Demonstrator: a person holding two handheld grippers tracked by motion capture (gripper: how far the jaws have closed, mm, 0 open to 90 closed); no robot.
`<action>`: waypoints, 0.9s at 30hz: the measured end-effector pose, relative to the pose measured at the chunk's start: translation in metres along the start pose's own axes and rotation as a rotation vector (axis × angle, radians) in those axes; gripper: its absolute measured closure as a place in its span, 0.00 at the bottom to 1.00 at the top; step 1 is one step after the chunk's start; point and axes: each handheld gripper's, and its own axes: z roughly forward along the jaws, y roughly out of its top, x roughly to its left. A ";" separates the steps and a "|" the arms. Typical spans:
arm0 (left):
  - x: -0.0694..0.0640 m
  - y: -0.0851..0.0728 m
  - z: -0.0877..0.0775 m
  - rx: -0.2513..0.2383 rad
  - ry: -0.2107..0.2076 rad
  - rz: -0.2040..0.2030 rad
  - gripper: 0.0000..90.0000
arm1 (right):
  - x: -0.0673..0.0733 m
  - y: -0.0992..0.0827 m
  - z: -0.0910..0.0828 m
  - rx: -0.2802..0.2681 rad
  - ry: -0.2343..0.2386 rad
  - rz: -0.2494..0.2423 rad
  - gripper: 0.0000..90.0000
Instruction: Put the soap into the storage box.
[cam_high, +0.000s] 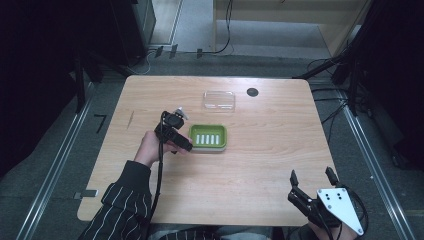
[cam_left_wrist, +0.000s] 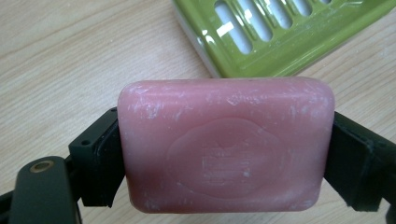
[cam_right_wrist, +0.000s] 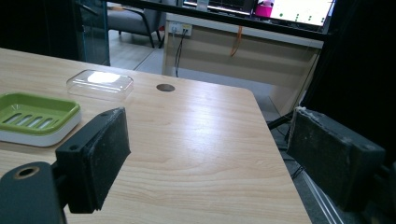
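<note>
Waxy, scuffed soap (cam_left_wrist: 226, 144); perhaps glossy-plastic dish (cam_left_wrist: 280, 35)

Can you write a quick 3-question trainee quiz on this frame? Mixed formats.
1. True or false: the left gripper is shut on the pink soap bar.
2. Multiple choice: where is the clear lid? A) on the green soap dish; B) lying on the table, beyond the dish; C) in the right gripper.
3. Short answer: how do the right gripper's jaws stand, and what is between them?

Key
1. True: a jaw presses each end of the bar, just short of the dish.
2. B.
3. Wide apart, with nothing between them, at the table's near right corner.
</note>
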 end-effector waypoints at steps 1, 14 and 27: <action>0.000 0.001 0.000 0.007 -0.002 0.007 0.15 | 0.000 0.000 0.000 0.001 -0.002 0.001 0.14; -0.006 0.013 0.002 -0.015 -0.020 0.010 0.15 | -0.002 -0.001 -0.003 0.008 -0.013 -0.003 0.14; -0.013 0.025 0.002 -0.031 -0.025 0.020 0.15 | -0.005 -0.003 -0.008 0.010 -0.033 -0.003 0.14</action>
